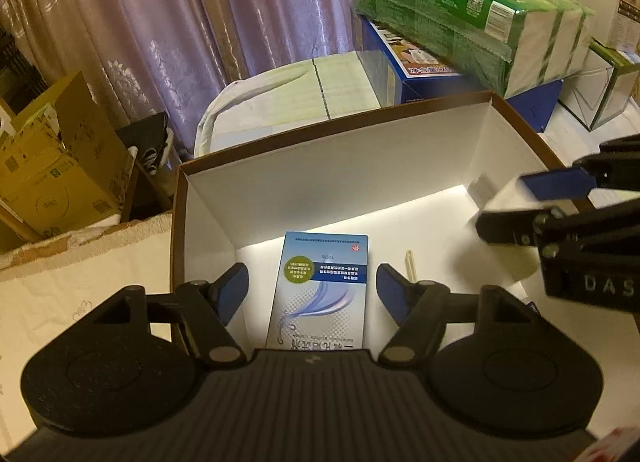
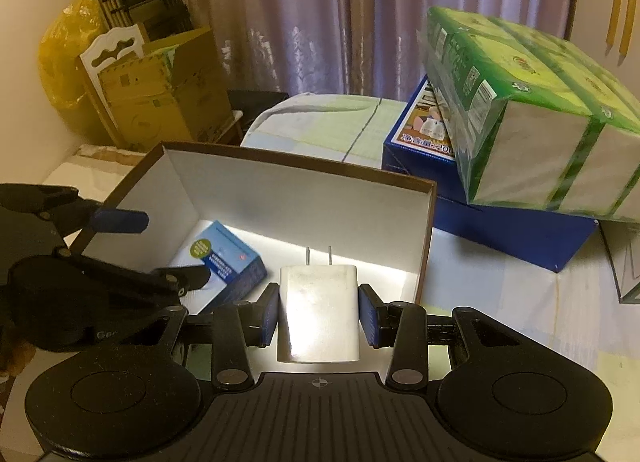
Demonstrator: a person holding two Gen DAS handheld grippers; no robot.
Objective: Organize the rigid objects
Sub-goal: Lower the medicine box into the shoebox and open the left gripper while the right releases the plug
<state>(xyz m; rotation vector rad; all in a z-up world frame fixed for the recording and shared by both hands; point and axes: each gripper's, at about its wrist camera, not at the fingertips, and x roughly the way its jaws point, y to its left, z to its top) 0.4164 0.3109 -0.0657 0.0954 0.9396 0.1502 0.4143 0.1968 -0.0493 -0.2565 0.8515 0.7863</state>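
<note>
An open cardboard box [image 1: 332, 126] with white inner walls stands in front of me; it also shows in the right wrist view [image 2: 296, 170]. A blue-and-white carton [image 1: 324, 282] lies flat on its floor, seen too in the right wrist view [image 2: 228, 262]. My left gripper [image 1: 312, 294] is open and hovers over the carton, its fingers on either side and apart from it. My right gripper [image 2: 318, 312] is shut on a white plug charger [image 2: 318, 310], prongs pointing forward, held above the box's near right part. The charger and right gripper [image 1: 532, 202] appear at the right in the left wrist view.
A green pack [image 2: 532, 110] rests on a blue box [image 2: 500, 214] behind the cardboard box to the right. A small stick [image 1: 411, 266] lies on the box floor. Brown cartons [image 1: 52, 166] stand at the left. Curtains [image 2: 320, 14] hang behind.
</note>
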